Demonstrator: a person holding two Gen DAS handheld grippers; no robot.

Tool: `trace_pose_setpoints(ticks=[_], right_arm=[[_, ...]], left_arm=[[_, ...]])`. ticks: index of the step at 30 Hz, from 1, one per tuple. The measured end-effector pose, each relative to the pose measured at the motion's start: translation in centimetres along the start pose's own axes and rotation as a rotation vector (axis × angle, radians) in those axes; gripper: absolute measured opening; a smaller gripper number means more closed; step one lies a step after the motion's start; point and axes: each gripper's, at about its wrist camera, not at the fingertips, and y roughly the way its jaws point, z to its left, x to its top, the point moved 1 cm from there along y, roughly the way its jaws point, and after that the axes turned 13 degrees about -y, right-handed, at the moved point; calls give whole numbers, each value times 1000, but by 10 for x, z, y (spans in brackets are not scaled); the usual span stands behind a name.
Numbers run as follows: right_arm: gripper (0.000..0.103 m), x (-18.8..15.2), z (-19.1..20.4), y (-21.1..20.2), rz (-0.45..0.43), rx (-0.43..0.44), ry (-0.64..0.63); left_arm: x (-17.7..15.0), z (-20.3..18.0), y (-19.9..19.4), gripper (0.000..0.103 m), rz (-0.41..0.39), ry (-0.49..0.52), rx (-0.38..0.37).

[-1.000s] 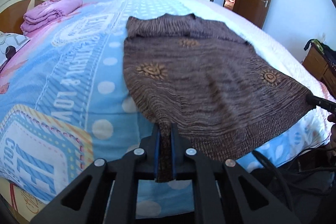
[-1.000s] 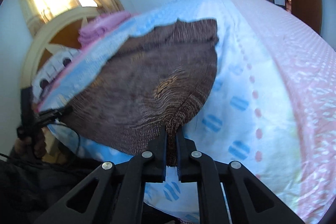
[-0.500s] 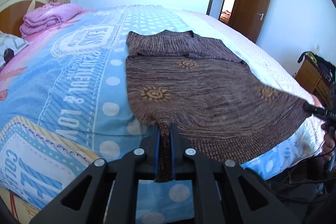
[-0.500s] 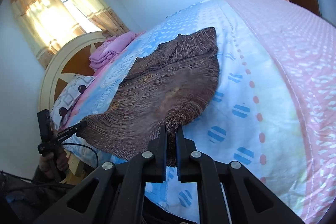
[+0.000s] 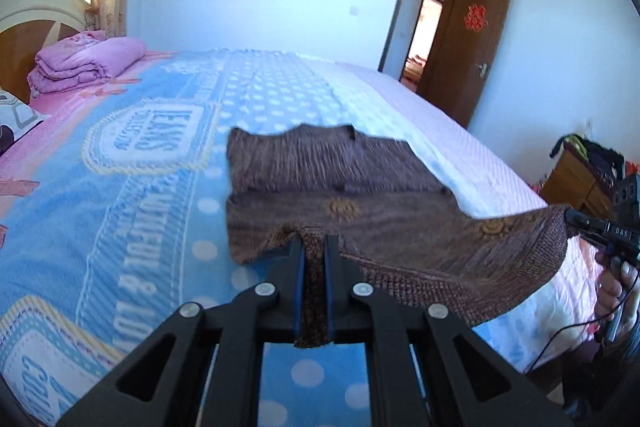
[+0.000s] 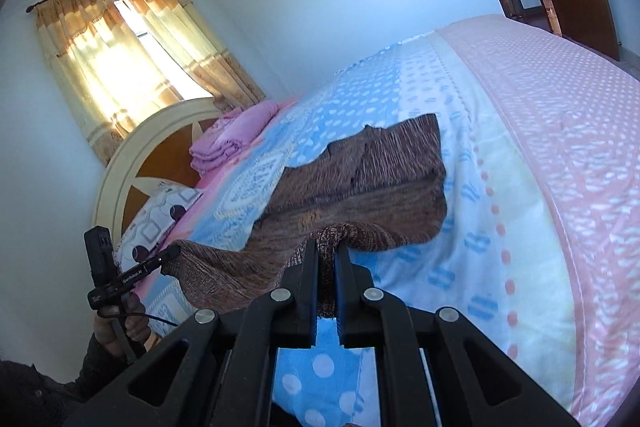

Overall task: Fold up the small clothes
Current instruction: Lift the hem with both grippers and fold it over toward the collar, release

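Left wrist view: the left gripper (image 5: 315, 247) is clamped on the near hem corner of the brown sweater (image 5: 340, 183), lifted off the bed (image 5: 160, 187).

Right wrist view: the right gripper (image 6: 326, 255) is clamped on the other hem corner.

Step in hand: folding hem toward collar. Next, carry both corners forward evenly, then release.

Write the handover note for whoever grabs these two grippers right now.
Left gripper: shut on the near hem of the brown knit sweater.
Right gripper: shut on the same hem, at the other corner.
Sweater: near edge held off the blue bedspread, far part with the folded-in sleeves lying flat.
Done: sleeves folded in, both hem corners gripped.
Left: carry the hem toward the collar, lay it down, open both jaws.
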Motion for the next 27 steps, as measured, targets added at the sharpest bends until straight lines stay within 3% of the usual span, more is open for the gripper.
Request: trace_pose_setpoints(ticks=[12, 27], right_arm=[[6, 29, -10, 23, -30, -9, 5], [6, 51, -39, 65, -7, -41, 22]], left_arm=[[31, 7, 27, 9, -30, -30, 57], [52, 2, 68, 9, -40, 43, 147]])
